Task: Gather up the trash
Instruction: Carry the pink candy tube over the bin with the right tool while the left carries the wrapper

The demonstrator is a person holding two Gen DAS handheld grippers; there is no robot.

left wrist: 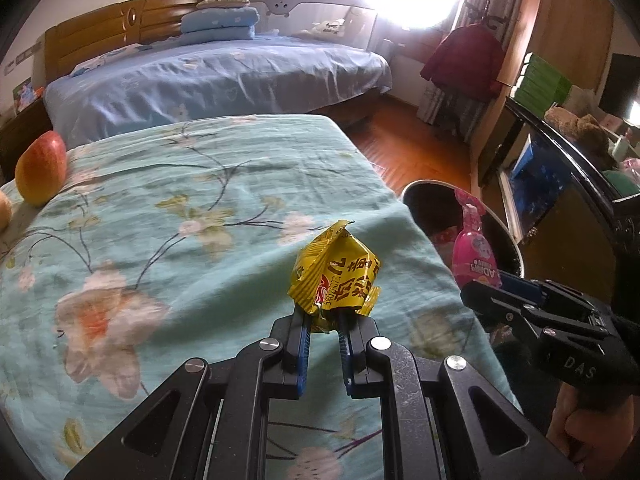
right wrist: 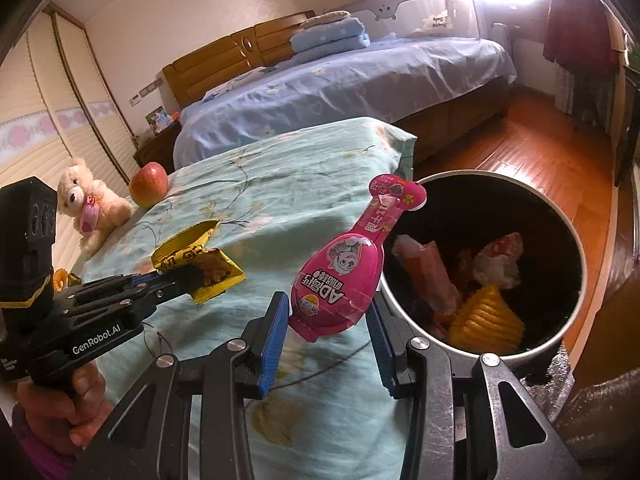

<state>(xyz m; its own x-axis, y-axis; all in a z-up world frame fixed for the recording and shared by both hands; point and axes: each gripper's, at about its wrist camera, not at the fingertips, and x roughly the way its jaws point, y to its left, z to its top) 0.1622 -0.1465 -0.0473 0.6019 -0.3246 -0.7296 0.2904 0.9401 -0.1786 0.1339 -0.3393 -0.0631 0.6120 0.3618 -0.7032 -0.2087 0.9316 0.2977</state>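
My left gripper (left wrist: 323,320) is shut on a crumpled yellow snack wrapper (left wrist: 336,272) and holds it above the floral green cloth (left wrist: 200,208); the wrapper also shows in the right wrist view (right wrist: 200,264). My right gripper (right wrist: 328,320) is shut on a pink bottle-shaped package (right wrist: 340,280), held near the cloth's right edge beside the round black trash bin (right wrist: 568,216). The pink package also shows in the left wrist view (left wrist: 476,252), with the bin (left wrist: 424,192) behind it. The bin holds several pieces of trash.
An apple (right wrist: 148,184) and a cream teddy bear (right wrist: 88,204) sit at the far left of the cloth. A bed with blue bedding (left wrist: 224,76) stands beyond. Wooden floor (right wrist: 540,140) surrounds the bin. A dark cabinet (left wrist: 560,184) stands to the right.
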